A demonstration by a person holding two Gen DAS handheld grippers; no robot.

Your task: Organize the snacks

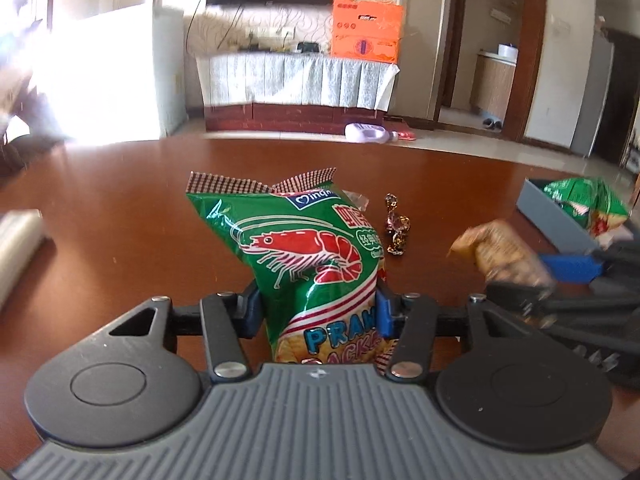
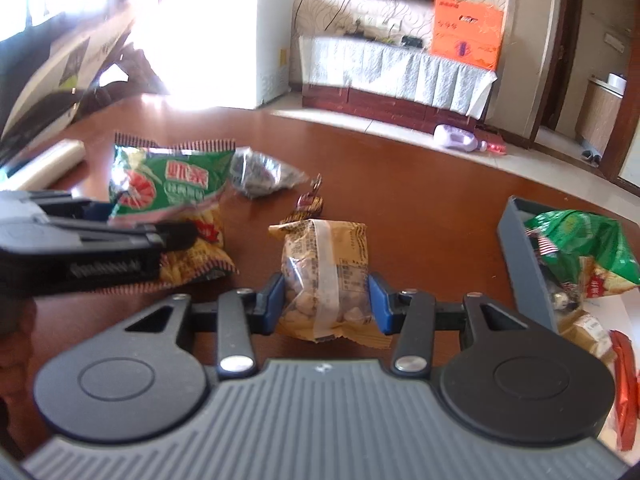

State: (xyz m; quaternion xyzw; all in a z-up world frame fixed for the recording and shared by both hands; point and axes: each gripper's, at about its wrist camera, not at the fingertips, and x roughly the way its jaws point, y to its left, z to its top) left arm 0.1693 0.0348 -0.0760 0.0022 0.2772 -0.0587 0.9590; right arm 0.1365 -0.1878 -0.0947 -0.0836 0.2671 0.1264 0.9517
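My left gripper (image 1: 318, 306) is shut on a green prawn cracker bag (image 1: 304, 256), held upright above the brown table (image 1: 120, 208); the same bag shows in the right wrist view (image 2: 172, 200). My right gripper (image 2: 326, 304) is shut on a tan nut packet (image 2: 324, 272), which also shows blurred in the left wrist view (image 1: 500, 254). A grey box (image 2: 520, 256) at the right holds another green prawn cracker bag (image 2: 580, 240) and other snacks. A brown wrapped candy (image 1: 396, 226) lies on the table beyond the bags.
A dark crinkled wrapper (image 2: 260, 174) lies behind the green bag. A clear plastic roll (image 2: 48, 162) lies at the table's left edge. A red packet (image 2: 624, 396) lies at the right near the box. A TV cabinet (image 1: 296, 92) stands beyond the table.
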